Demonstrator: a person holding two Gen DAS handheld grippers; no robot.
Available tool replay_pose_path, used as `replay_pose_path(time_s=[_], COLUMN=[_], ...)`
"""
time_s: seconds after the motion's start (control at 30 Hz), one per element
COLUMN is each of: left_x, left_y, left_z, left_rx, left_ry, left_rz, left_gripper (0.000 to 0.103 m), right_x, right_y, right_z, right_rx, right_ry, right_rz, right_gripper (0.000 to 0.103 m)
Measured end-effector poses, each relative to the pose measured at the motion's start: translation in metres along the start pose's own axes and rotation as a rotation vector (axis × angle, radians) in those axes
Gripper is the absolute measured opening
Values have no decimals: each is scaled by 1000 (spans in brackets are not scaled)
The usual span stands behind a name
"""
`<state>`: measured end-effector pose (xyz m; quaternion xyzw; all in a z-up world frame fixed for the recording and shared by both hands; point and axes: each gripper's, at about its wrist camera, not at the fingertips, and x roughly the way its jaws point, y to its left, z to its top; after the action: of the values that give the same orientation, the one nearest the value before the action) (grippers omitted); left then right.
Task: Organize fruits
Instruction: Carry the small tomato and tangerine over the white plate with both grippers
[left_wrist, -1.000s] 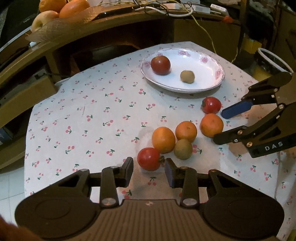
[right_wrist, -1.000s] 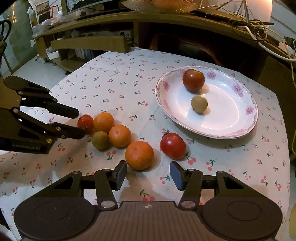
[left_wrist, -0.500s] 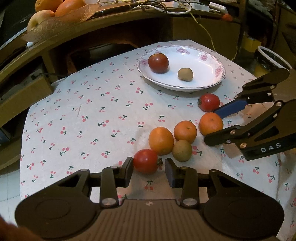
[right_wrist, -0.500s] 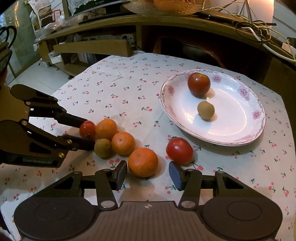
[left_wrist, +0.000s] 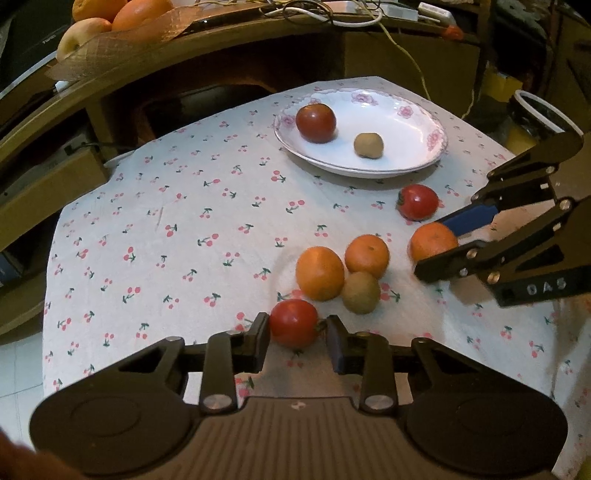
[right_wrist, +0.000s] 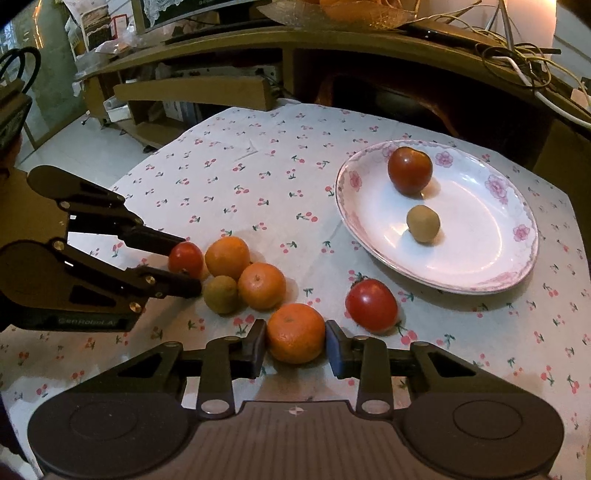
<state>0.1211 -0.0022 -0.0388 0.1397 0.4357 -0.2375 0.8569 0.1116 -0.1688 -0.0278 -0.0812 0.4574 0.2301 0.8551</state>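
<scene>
A white floral plate (left_wrist: 410, 122) (right_wrist: 491, 266) holds a dark tomato (left_wrist: 316, 122) (right_wrist: 410, 170) and a kiwi (left_wrist: 368, 145) (right_wrist: 423, 223). On the cloth lie two oranges (left_wrist: 320, 273) (left_wrist: 367, 256), a kiwi (left_wrist: 361, 292), and a red tomato (left_wrist: 418, 202) (right_wrist: 371, 305). My left gripper (left_wrist: 297, 341) is open, its fingers on either side of a red tomato (left_wrist: 294, 322) (right_wrist: 185, 259). My right gripper (right_wrist: 295, 349) is open, its fingers close around an orange (right_wrist: 295, 332) (left_wrist: 433, 242).
The table has a white cherry-print cloth (left_wrist: 184, 221). A wooden shelf behind carries a fruit basket (left_wrist: 110, 22) and cables (right_wrist: 517, 59). The floor shows at the left (right_wrist: 74, 140). The table edge is near on the right (left_wrist: 554, 369).
Both grippers moved forward. The left one's fingers now flank the near tomato; the right one's fingers now flank the near orange.
</scene>
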Motion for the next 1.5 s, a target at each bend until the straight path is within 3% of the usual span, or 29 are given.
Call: replay_pose_path(time_s=[0.37,0.67,0.83,1.0,1.17,1.33,1.5], left_x=[-18,-10,-12,-12,-11,-11,-11], left_y=[-22,-35,-32,-32,-32,-37,-42], left_z=[-9,-12,-14,-15,-15,-13,-9], left_rx=[51,89,89,81,64,53,60], left_ry=[10,38,34,33,29,32,37], left_rz=[-112,-94,-80,-75,-72,-79,-62], left_gripper=[38,40,49,53,52,41,37], right_x=[-17,-17,-18,-20,-19,-21,-23], right_y=[3,4,2,2,1,4,5], right_z=[-25,-28,-28,-29,-30,-30,-30], right_rx=[-7,-32,-32,-28,-24,-25,-21], right_ry=[33,28,22,16,25,38,37], right_rz=[7,14,-1,0,8,19,1], right_gripper=[35,38,53,54,51,35,34])
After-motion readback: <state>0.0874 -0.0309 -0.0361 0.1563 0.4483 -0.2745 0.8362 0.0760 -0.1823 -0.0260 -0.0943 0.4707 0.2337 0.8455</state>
